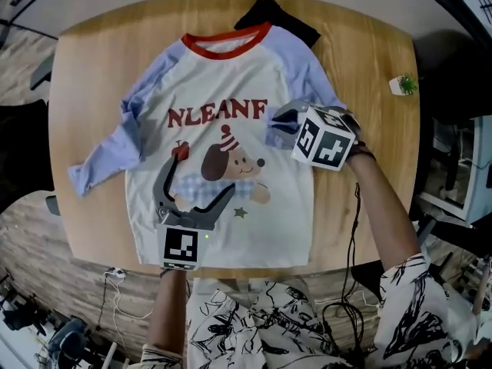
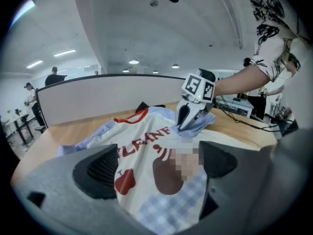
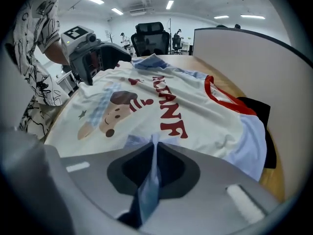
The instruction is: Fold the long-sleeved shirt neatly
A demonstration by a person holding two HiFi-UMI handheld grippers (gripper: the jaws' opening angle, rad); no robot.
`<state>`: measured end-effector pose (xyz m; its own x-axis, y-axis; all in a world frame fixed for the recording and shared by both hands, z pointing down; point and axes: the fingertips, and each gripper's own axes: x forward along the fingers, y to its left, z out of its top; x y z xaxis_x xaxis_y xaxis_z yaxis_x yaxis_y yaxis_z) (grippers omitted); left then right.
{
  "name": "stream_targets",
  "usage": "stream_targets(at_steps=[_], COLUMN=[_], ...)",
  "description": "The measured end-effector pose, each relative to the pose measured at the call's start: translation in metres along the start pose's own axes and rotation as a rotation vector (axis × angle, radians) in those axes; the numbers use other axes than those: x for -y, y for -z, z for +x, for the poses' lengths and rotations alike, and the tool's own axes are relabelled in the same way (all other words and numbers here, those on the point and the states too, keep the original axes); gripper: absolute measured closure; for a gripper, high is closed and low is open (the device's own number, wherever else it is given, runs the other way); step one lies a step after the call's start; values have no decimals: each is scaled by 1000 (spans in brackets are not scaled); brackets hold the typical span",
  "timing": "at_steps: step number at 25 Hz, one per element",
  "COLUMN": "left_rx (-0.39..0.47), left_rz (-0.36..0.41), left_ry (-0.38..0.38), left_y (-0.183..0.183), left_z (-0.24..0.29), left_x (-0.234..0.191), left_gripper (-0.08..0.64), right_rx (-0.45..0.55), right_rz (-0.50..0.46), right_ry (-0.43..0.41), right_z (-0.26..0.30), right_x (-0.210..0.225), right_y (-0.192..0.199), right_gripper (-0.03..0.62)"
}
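Head view looked steeply down on a rounded pale wooden desk (image 1: 84, 68), where a white long-sleeved shirt (image 1: 223, 83) with pale blue sleeves, a red collar, red lettering and a cartoon dog print lay face up, collar towards the far edge and hem at the near edge; one blue sleeve (image 1: 108, 156) stretched out flat towards the desk's left side, while the other blue sleeve (image 1: 307, 75) was doubled back onto the chest beside the lettering.

The right gripper (image 1: 283, 121) stood at that doubled-back sleeve, angled steeply down; the right gripper view showed its jaws pinched together on a thin fold of pale blue sleeve cloth (image 3: 149, 185), which ran up between the pads.

The left gripper (image 1: 204, 174) hovered low over the lower front of the shirt, jaws spread wide with the dog print between them; the left gripper view showed nothing clamped, only the shirt's front lying beneath the gap.

A crumpled black cloth (image 1: 277, 18) lay beyond the collar, touching the shirt; a small green potted plant (image 1: 403, 85) sat near the desk's right edge.
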<state>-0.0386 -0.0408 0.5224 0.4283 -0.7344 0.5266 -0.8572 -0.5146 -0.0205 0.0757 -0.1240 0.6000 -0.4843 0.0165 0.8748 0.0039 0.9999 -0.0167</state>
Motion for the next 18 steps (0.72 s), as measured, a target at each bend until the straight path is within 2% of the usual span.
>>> stream_targets(at_steps=[1,5,8,11,13,15,18], left_rx=[-10,-24,-45,-72,-88,-116,-169], left_rz=[-13,-74,-67,-46,-61,-70,-35], left_ry=[-25,-119,-150,-94,-35,18,74], left_y=[3,14,26,39,50,63,80], left_z=[-1,-20,-41,-46,-43,-40,-36], left_x=[-10,-52,-80,-81,-70,-58,-45], left_gripper=[49,49,49,49,49,49,49], right_rx=[3,47,119,214,271,325,412], right_rz=[-4,15,60,116,133,126,104], right_ry=[-6,3,44,101,143,164,176], right_z=[-1,-18,-43,-81,-112,-143,-186], right_x=[0,3,9,23,32,39,45], right_y=[0,-2,-14,-41,-65,-95,-147], right_gripper=[560,563,563,565,564,565,563])
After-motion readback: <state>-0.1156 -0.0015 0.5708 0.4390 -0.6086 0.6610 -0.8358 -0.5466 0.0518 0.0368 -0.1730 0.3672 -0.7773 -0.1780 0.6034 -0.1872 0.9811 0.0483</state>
